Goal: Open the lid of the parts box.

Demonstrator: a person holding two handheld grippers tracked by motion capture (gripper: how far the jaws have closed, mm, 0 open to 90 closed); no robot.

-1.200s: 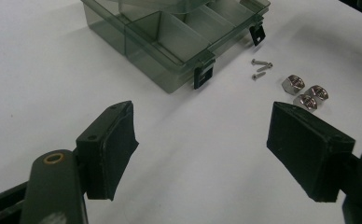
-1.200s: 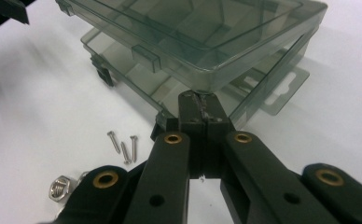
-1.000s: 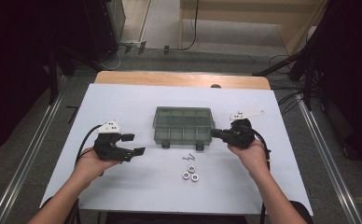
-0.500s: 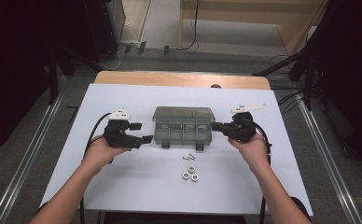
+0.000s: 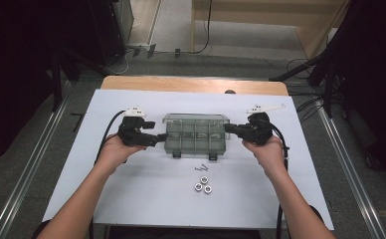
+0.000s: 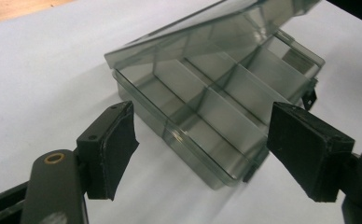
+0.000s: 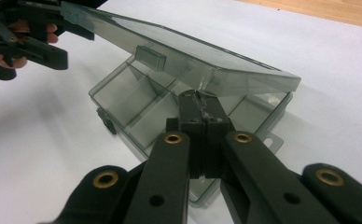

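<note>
On the white table (image 5: 131, 199), a smoky clear compartment box (image 5: 195, 138) sits between both tools, lid (image 7: 179, 51) half raised. The left gripper (image 5: 157, 138), jaws apart and just closing slightly, frames its end. The right gripper (image 5: 229, 128), jaws together, pokes under the lid.
</note>
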